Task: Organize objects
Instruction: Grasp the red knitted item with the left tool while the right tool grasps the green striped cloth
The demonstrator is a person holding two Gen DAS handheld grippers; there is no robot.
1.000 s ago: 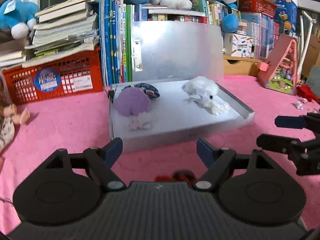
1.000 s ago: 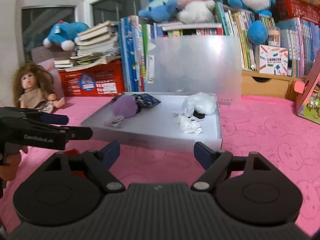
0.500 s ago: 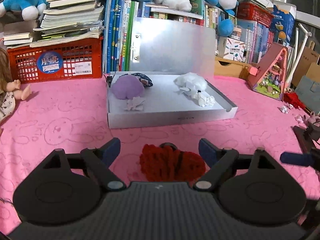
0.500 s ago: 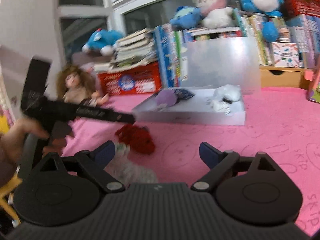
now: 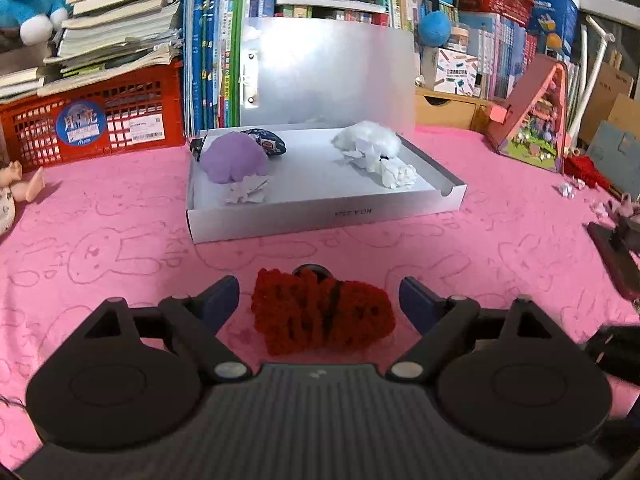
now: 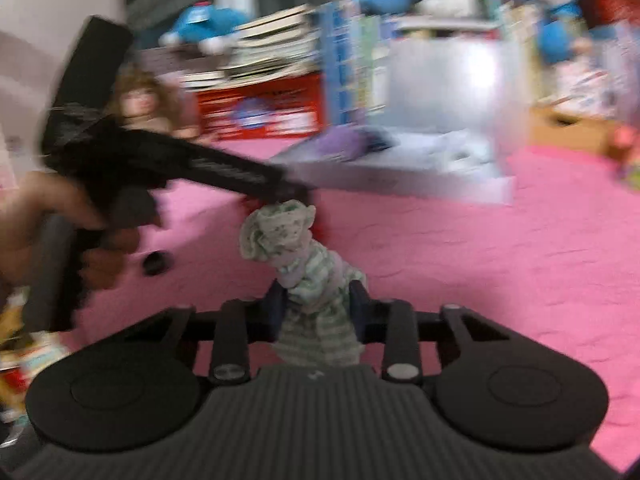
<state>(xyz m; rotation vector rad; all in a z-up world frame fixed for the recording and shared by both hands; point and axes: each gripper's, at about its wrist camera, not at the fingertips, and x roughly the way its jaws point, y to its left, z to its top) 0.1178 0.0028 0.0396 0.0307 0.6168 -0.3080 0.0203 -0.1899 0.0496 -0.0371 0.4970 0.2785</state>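
A red knitted bundle (image 5: pixel 323 312) lies on the pink surface (image 5: pixel 120 240) between the fingers of my left hand-held gripper (image 5: pixel 320 298), whose jaws are opening wide and touch nothing. My right hand-held gripper (image 6: pixel 318 306) is closing, its pads pressing a green-and-white striped cloth (image 6: pixel 304 268) that stands up from the surface. Beyond sits a shallow grey box (image 5: pixel 320 216), lid up, holding a purple pouch (image 5: pixel 234 158) and crumpled white paper (image 5: pixel 374 150). A red crate (image 5: pixel 92 120) of books stands behind.
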